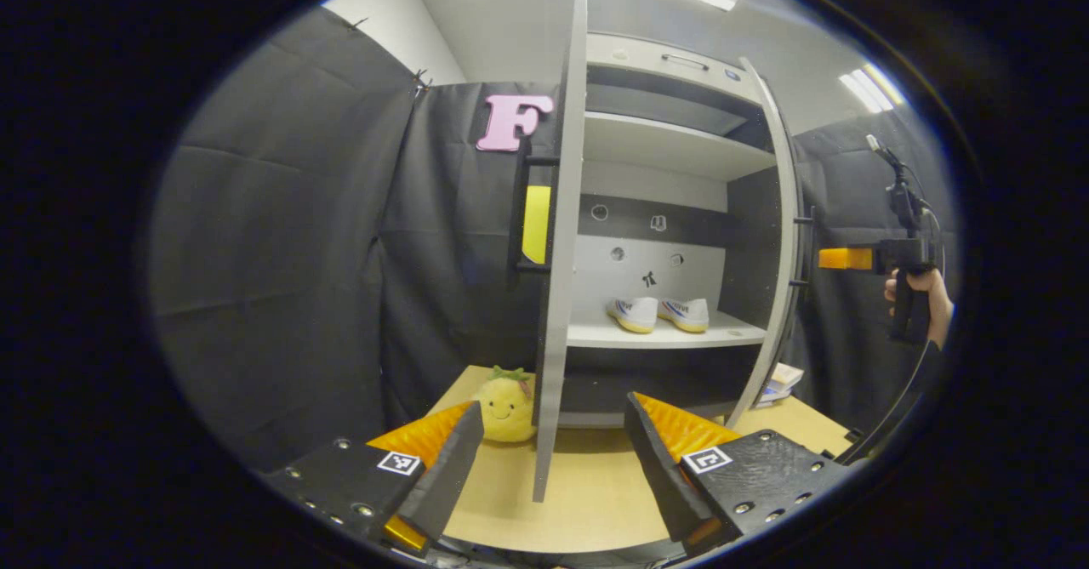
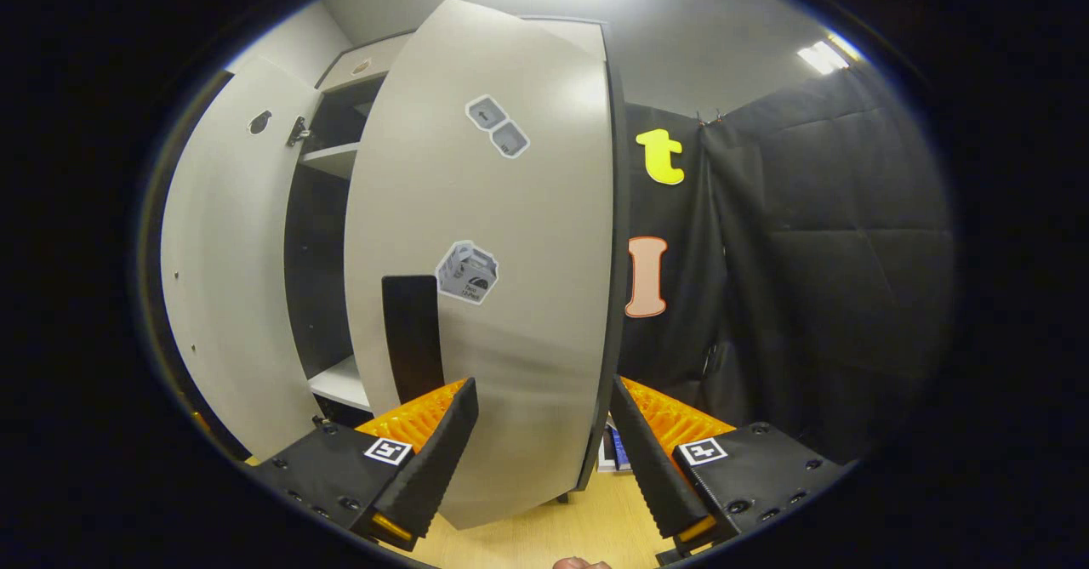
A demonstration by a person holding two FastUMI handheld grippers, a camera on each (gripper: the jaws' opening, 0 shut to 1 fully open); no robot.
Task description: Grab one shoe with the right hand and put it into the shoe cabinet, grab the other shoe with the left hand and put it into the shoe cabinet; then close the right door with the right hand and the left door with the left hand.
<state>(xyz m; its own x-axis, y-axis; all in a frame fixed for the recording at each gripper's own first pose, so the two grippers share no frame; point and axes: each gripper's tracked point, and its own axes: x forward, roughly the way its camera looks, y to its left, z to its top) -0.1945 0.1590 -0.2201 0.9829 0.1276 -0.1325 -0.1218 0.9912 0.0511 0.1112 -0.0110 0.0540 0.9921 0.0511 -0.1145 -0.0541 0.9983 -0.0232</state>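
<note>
**Shoes were in; the right door came first, and wanted a flat push**

Both shoes (image 1: 658, 314) sat side by side on the lower shelf (image 1: 664, 333) of the shoe cabinet (image 1: 672, 152), toes towards you, so by my reading the step in hand was closing the doors.

Your right claw (image 2: 543, 433) was spread wide and held nothing; its fingers framed the outer face of the right door (image 2: 502, 297), which stood partly open with its free edge near the right finger. In the left gripper view that same claw (image 1: 846, 258) hung just outside the door's edge (image 1: 778, 237).

To do it well, you needed to press on the face near the free edge, not near the hinge, and follow the door's arc rather than shove straight in. The black handle (image 2: 413, 335) was the thing to avoid snagging.

Your left claw (image 1: 549, 458) was likewise wide open and empty, with the left door (image 1: 561, 246) seen edge-on between its fingers. A plush pineapple (image 1: 504, 409) sat on the bench (image 1: 595, 484) just beside that door's outer side. It looked clear of the closing swing, though I could not tell whether it touched the door.
</note>
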